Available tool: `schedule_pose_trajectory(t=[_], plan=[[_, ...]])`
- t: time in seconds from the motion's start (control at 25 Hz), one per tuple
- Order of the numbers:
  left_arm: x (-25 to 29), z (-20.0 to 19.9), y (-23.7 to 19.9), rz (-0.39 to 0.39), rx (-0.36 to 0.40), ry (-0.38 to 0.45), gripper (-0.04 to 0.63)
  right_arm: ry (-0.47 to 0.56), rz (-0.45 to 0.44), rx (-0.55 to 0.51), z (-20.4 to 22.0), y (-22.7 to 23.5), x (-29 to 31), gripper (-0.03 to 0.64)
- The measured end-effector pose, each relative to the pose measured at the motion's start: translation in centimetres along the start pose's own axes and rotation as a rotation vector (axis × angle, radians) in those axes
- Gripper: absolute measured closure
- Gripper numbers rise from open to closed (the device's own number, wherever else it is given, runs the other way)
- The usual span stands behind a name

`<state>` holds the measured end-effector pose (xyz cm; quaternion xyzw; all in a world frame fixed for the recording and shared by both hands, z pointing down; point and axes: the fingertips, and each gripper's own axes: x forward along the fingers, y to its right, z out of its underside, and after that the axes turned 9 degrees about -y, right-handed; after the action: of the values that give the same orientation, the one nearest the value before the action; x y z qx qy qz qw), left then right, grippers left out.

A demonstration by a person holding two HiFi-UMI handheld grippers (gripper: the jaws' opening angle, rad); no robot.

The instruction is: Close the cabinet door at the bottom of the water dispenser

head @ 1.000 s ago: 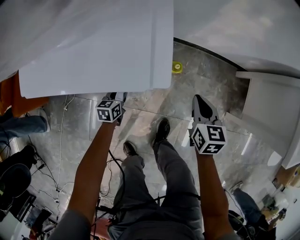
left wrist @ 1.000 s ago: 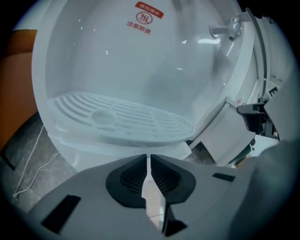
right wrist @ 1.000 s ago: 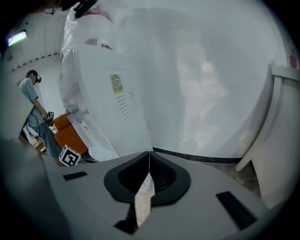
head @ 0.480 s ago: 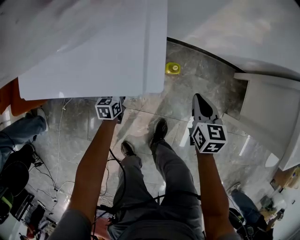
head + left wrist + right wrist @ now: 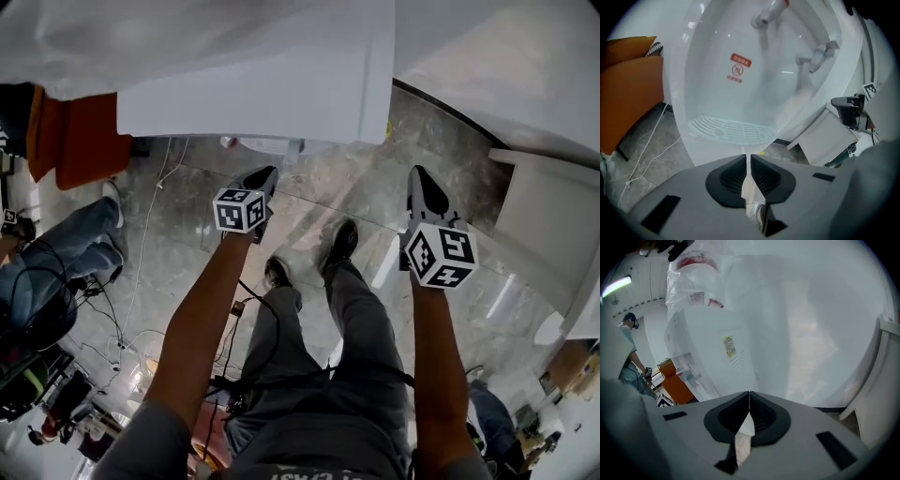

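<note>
The white water dispenser (image 5: 262,75) fills the top of the head view, seen from above; its top hides the lower front, so no cabinet door shows. The left gripper view faces its front (image 5: 754,89), with two taps (image 5: 818,54) and a grey drip tray (image 5: 726,130). My left gripper (image 5: 265,176) hovers just short of the dispenser's edge, jaws (image 5: 747,157) shut on nothing. My right gripper (image 5: 419,173) hangs to the dispenser's right, also shut and empty (image 5: 749,393), looking at the dispenser's side panel (image 5: 712,357).
An orange chair (image 5: 80,136) stands left of the dispenser, and cables (image 5: 150,234) trail over the marble floor. White furniture (image 5: 544,225) lies at the right. Another person's leg (image 5: 66,253) is at far left. My shoes (image 5: 339,239) stand below the grippers.
The head view has shifted, so the dispenser now sits higher and further right. The left gripper's tip, earlier tucked under the dispenser's edge, now shows clear of it.
</note>
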<state>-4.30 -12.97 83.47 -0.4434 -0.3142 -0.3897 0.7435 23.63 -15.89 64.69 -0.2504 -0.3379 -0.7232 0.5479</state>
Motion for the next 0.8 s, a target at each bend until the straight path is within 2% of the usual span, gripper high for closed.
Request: schedule_pose_trajectory(t=[0.2, 0.36, 0.64, 0.8], plan=[[-6.4, -1.6, 0.1, -0.013, 0.022, 0.026, 0.555, 0.037, -0.032, -0.017, -3.6, -3.3, -2.1, 0.591], [-12.4, -4.6, 1.2, -0.013, 0.079, 0.087, 0.557, 0.070, -0.035, -0.027, -6.7, -5.3, -4.9, 0.591], [-24.0, -11.5, 4.8, 0.008, 0.160, 0.279, 0.557, 0.144, -0.037, -0.054, -11.5, -8.5, -10.7, 0.591], [-30.9, -14.8, 8.6, 0.010, 0.286, 0.380, 0.557, 0.172, -0.053, -0.114, -13.1, -11.4, -14.0, 0.591]])
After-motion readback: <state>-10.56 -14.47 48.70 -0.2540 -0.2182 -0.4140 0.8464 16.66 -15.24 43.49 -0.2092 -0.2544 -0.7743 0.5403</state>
